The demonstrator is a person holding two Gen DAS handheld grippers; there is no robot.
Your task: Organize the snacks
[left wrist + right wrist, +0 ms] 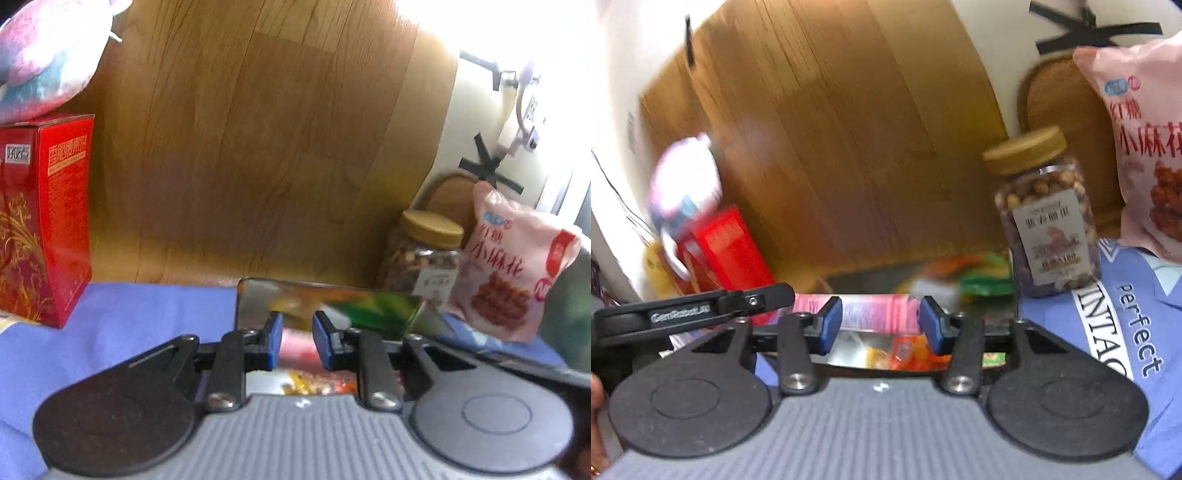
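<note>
Left tool (pixel 298 334) stands with its blue pads a narrow gap apart, pressing on nothing I can make out; a blurred pink and red surface shows through the gap. Beyond its tips, at twelve o'clock, lies a shiny metal tray (pixel 255 295) with snack packets in it, among them a green packet (pixel 380 314) toward one o'clock. At nine to ten o'clock in that view a red box (pixel 48 221) stands upright on the blue cloth (pixel 129 325), and a soft pastel bundle (pixel 48 55) rests on top of it. At two to three o'clock a clear jar of nuts (pixel 424 254) with a tan lid stands just beside a pink snack bag (pixel 517 266), which stands upright to the jar's right. A wooden panel (pixel 258 147) fills the background. The right tool (pixel 881 325) has its pads wider apart, open; a pink packet (pixel 875 314) lies crosswise just past the fingertips, reaching beyond the left pad, and I cannot see either pad pressing on it. Below it the tray (pixel 849 352) reflects orange and yellow wrappers. From this side the left tool (pixel 694 314) shows as a black arm at nine o'clock, near the red box (pixel 727 251). The jar (pixel 1045 221) is at two o'clock on the printed cloth (pixel 1126 332), with the pink bag (pixel 1145 147) behind it to the right. Part of a hand (pixel 595 406) shows at the left edge.
</note>
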